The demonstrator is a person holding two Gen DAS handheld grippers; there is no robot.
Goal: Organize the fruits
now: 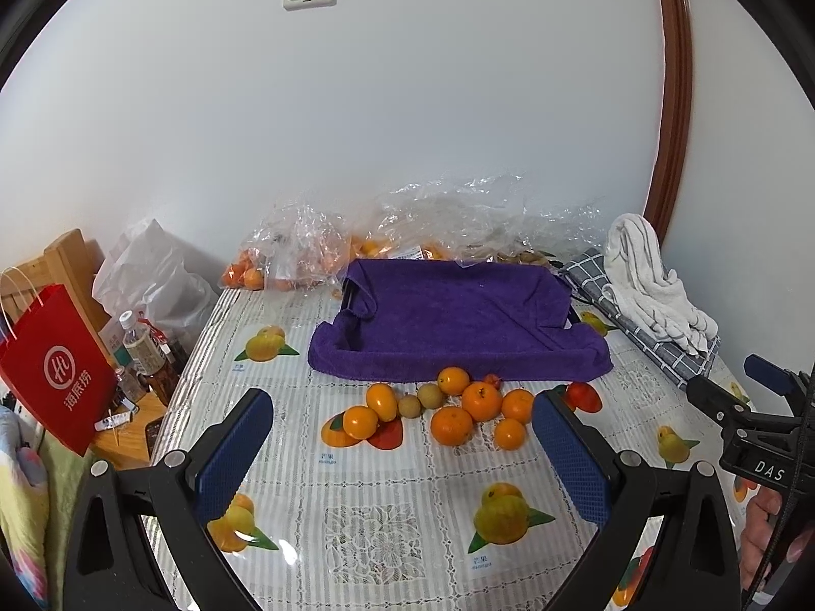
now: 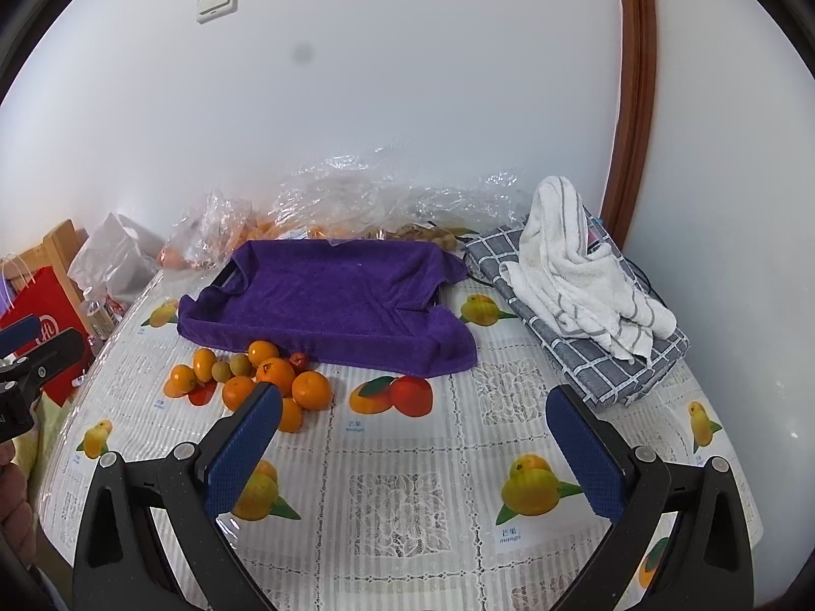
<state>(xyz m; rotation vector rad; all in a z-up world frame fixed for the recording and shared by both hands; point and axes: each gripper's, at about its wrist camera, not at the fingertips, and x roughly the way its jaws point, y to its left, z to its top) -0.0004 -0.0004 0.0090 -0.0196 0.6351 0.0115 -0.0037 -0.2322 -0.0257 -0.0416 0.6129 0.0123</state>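
Observation:
Several oranges [image 1: 481,400] lie in a loose cluster on the table with two small tan round fruits [image 1: 431,395] and a small red fruit [image 1: 492,381], just in front of a tray draped in a purple towel [image 1: 458,321]. The cluster also shows in the right wrist view [image 2: 275,372], left of centre, before the purple towel [image 2: 331,300]. My left gripper [image 1: 402,420] is open and empty, held above the table short of the cluster. My right gripper [image 2: 415,415] is open and empty, to the right of the fruit.
Clear plastic bags [image 1: 326,249] with more oranges lie behind the tray against the wall. A white towel [image 2: 575,270] lies on a grey checked cloth [image 2: 611,356] at the right. A red paper bag [image 1: 56,371] and bottles [image 1: 145,351] stand beyond the table's left edge.

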